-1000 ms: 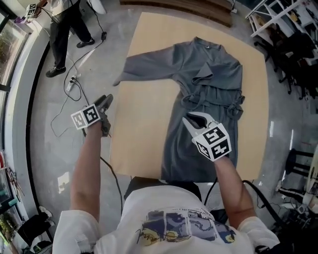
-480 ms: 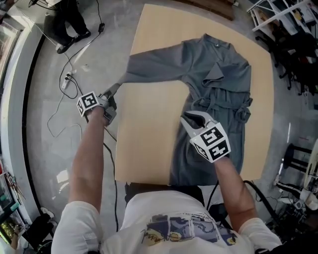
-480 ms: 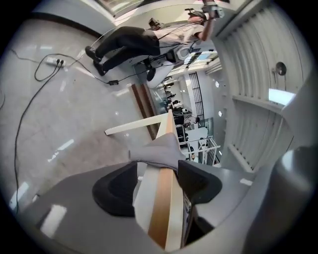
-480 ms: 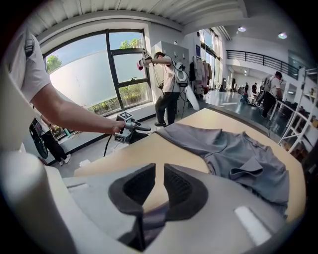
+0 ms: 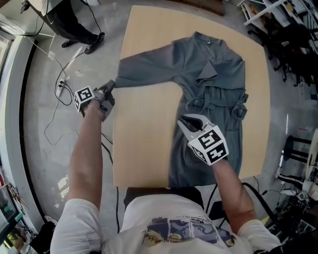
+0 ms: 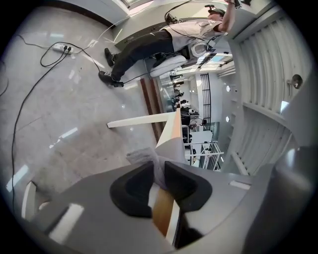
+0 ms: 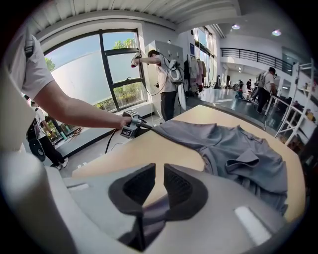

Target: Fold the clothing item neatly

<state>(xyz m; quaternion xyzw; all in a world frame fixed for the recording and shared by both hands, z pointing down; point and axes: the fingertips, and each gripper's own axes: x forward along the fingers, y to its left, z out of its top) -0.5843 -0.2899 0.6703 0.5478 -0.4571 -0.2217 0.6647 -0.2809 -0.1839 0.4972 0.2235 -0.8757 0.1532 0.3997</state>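
Note:
A grey long-sleeved robe (image 5: 213,94) lies flat on the wooden table (image 5: 144,134), collar at the far end. Its one sleeve stretches left to the table's edge. My left gripper (image 5: 110,87) is at that edge, its jaws closing on the sleeve cuff (image 6: 141,156). The cuff is pinched between the pads in the left gripper view. My right gripper (image 5: 185,120) sits at the left side of the robe's skirt. Grey fabric (image 7: 151,213) is caught low between its narrow jaws. The right gripper view shows the sleeve (image 7: 184,131) running to the left gripper (image 7: 141,124).
A person (image 5: 74,25) stands on the floor at the far left, beside cables and a power strip (image 5: 60,85). White shelving (image 5: 263,10) and dark chairs (image 5: 293,49) line the right side. The table's near edge is at my body.
My left gripper travelled from beside the table to the sleeve cuff at the table's left edge and closed on it. The right gripper kept its hold on the skirt's side.

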